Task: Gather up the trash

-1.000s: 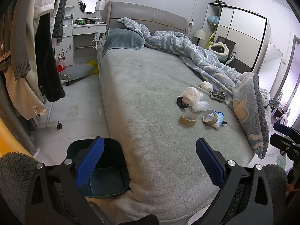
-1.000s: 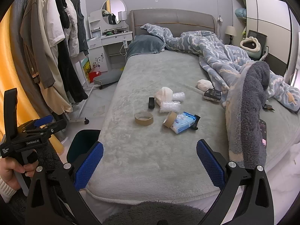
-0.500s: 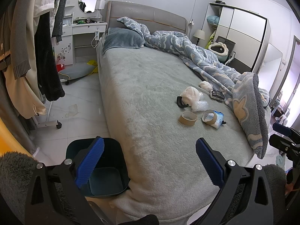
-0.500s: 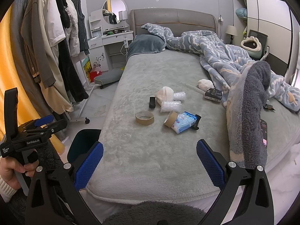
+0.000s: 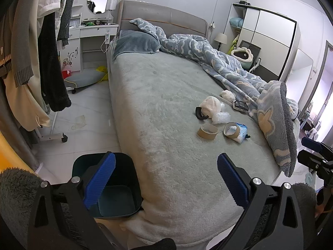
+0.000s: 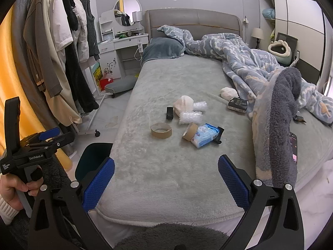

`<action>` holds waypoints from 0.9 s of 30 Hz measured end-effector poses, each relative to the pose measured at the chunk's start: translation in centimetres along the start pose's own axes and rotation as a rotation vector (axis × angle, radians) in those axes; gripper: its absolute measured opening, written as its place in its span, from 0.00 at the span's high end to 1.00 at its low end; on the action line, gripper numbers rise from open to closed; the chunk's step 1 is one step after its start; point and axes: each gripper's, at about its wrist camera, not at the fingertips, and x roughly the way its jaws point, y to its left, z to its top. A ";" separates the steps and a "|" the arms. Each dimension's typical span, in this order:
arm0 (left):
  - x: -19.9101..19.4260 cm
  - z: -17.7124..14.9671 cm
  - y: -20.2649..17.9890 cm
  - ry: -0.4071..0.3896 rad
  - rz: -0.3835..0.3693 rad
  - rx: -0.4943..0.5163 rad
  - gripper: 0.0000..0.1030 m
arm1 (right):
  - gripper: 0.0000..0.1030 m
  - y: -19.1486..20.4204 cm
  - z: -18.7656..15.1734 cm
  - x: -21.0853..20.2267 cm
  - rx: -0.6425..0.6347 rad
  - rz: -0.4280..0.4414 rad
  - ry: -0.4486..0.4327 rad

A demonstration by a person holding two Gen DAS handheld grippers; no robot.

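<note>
both grippers wide open, holding nothing: left gripper [image 5: 166, 177] sits over the bed's foot corner, right gripper [image 6: 166, 179] over the foot edge. dark teal plastic bin [image 5: 116, 198] on the floor, touching the bed's left side. trash clusters mid grey plush bed cover [image 6: 177, 83]: flat brown cardboard tape ring [image 6: 161, 130], second tape core [image 6: 189, 131] tipped against the blue-white wipes pack [image 6: 205, 138], clear bubble wrap [image 6: 190, 117], cream crumpled wad [image 6: 183, 104], small black box [image 6: 169, 113]

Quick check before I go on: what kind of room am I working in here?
A bedroom, most likely in a home: a bed with a rumpled blue blanket, a white dressing table with a round mirror, and clothes on a rack.
</note>
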 end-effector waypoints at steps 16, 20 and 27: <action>0.0 0.0 0.1 0.001 -0.001 -0.002 0.03 | 0.03 0.1 0.0 0.2 0.000 0.005 0.007; 0.0 0.1 0.1 0.002 -0.002 -0.003 0.03 | 0.03 0.1 -0.1 0.3 0.000 0.009 0.013; 0.1 0.1 0.1 0.003 -0.002 -0.004 0.03 | 0.03 0.2 -0.2 0.4 0.000 0.010 0.014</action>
